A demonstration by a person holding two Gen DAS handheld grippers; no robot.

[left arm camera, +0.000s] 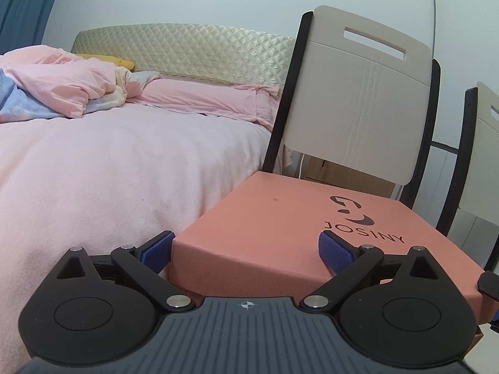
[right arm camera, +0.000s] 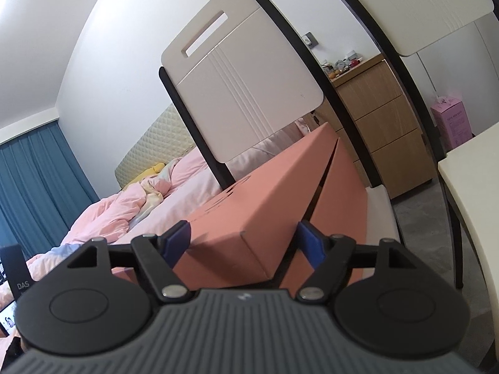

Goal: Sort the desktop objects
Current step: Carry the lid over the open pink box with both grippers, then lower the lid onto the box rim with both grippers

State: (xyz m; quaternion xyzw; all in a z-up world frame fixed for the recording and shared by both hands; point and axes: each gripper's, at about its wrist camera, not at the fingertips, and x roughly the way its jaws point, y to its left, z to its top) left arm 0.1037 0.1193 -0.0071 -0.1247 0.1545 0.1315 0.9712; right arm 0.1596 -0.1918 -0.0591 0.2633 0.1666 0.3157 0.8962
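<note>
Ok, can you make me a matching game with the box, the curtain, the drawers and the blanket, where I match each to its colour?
Things:
1. box
2. curtain
3. drawers
4. blanket

Colours:
A. pale pink
B. wood brown
C. salmon orange
D. blue

Pairs: 1-C, 2-D, 3-B, 4-A

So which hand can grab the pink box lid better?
Probably the right gripper: the lifted lid end sits squarely between its open jaws. The left gripper only straddles one corner.
</note>
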